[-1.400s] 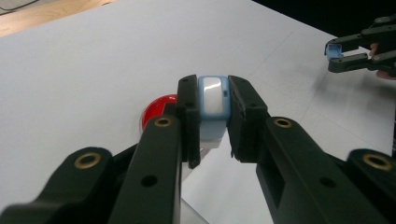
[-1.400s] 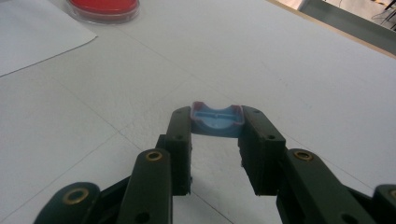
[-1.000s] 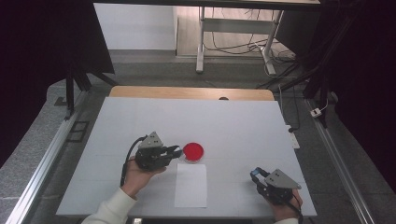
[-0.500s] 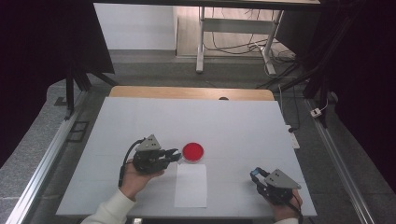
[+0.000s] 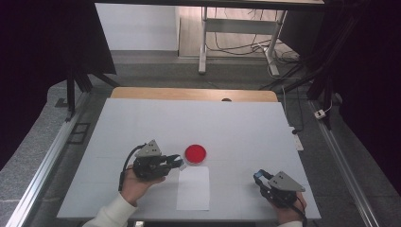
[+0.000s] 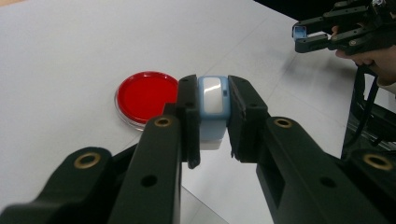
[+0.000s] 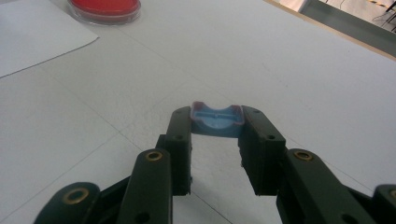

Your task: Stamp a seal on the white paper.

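The left gripper [image 5: 174, 162] holds a pale blue stamp body [image 6: 213, 109] clamped between its closed jaws, pad end pointing toward the red ink dish [image 5: 195, 153], which sits just beyond the jaw tips at mid-table. The right gripper [image 5: 259, 177], near the table's right front, has its jaws shut on a blue cap [image 7: 217, 120], held low over the bare table [image 5: 246, 127] and well apart from the other items. A white paper sheet [image 5: 193, 187] lies flat directly nearer than the dish, its far edge just beside the dish rim. Judgement: the step in hand appears to be inking, with the cap apparently off and the stamp brought to the dish; whether the stamp face touches the ink cannot be told. The next move likely calls for a short dip onto the red surface, then a lift and a small pull toward the near side to press onto the sheet, keeping the stamp level. Room: the far half of the table is open, both side edges are well away, and the near edge lies close behind both hands.
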Demonstrator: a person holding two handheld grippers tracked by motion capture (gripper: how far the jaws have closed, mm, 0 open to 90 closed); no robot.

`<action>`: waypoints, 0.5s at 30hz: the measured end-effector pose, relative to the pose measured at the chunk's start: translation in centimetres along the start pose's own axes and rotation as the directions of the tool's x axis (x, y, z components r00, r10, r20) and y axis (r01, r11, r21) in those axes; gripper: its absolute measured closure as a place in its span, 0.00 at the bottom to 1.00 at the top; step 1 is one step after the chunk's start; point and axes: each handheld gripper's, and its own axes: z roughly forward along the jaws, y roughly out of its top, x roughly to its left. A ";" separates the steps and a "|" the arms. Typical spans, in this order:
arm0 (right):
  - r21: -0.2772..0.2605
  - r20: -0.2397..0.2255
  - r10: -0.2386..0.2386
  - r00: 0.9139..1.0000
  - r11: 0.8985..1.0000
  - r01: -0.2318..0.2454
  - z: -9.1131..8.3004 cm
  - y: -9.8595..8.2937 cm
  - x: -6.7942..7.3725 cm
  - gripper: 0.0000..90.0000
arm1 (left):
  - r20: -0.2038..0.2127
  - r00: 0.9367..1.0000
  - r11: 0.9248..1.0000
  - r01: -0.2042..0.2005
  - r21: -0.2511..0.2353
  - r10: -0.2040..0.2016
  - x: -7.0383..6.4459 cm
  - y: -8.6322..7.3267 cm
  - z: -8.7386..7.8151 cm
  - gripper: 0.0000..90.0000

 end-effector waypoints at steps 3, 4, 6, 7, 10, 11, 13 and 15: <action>0.002 0.000 0.000 1.000 1.000 0.000 0.0 0.0 0.0 0.72 | 0.004 1.000 1.000 0.001 0.003 -0.001 -0.1 -0.1 0.0 0.83; -0.003 -0.002 0.003 1.000 1.000 -0.003 0.1 0.0 0.0 0.72 | 0.005 1.000 1.000 0.001 0.004 -0.001 -0.1 -0.2 0.1 0.83; 0.000 -0.001 0.001 1.000 1.000 -0.001 0.0 0.0 0.0 0.72 | 0.009 1.000 1.000 -0.001 0.007 0.001 -0.3 -0.2 0.1 0.83; 0.000 -0.001 0.000 1.000 1.000 0.000 0.0 0.0 0.0 0.72 | 0.011 1.000 1.000 -0.002 0.009 0.002 -0.3 -0.3 0.1 0.83; -0.001 0.000 0.000 1.000 1.000 0.000 0.0 0.0 0.0 0.72 | 0.015 1.000 1.000 -0.001 0.012 0.001 -0.5 -0.4 0.2 0.83; 0.003 0.006 -0.001 1.000 1.000 0.001 0.0 0.0 0.0 0.72 | 0.018 1.000 1.000 -0.002 0.014 0.001 -0.5 -0.5 0.2 0.83; 0.000 0.001 0.000 1.000 1.000 0.000 0.0 0.0 0.0 0.72 | 0.022 1.000 1.000 -0.002 0.018 0.002 -0.6 -0.6 0.2 0.83; 0.000 -0.001 0.000 1.000 1.000 0.000 0.0 0.0 0.0 0.72 | 0.025 1.000 1.000 -0.004 0.023 0.003 -0.7 -0.8 0.3 0.83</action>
